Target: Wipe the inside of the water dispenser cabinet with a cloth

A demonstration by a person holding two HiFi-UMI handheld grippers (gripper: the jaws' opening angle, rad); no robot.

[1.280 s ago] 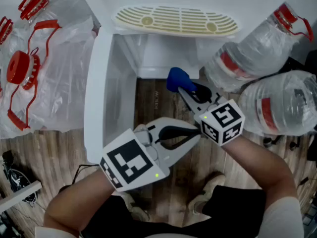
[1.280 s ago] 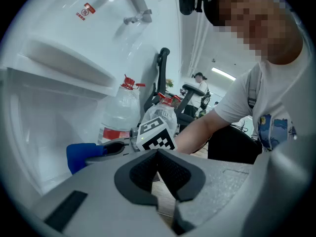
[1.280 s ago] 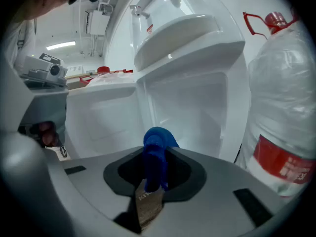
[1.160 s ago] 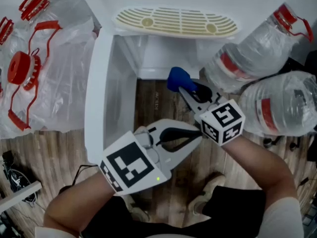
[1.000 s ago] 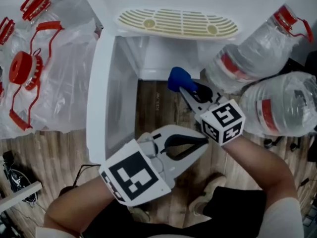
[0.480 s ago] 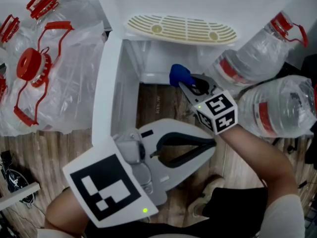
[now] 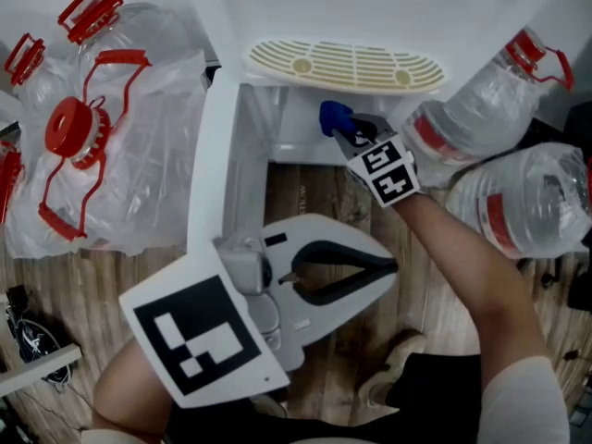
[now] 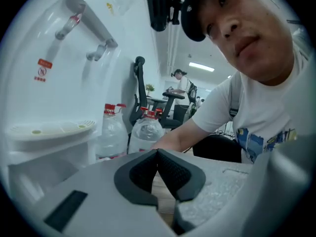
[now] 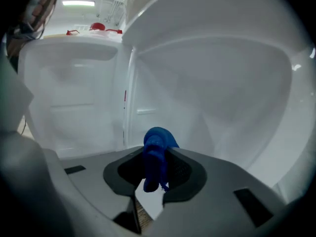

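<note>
Cloth [image 9: 157,147], blue and bunched up, sat pinched in our right claw [image 7: 344,129], with the jaws squeezed tight on it. We held it at the top middle of the frame, inside the open white cabinet [image 7: 294,126], just under the cream tray [image 7: 342,63]. Our left claw [image 8: 157,154] had its tips touching and nothing in it, low in the middle, over the wood floor [image 7: 305,192].

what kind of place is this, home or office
Probably an office: an office chair and a person working further back, plus large water bottles around a white water dispenser.
</note>
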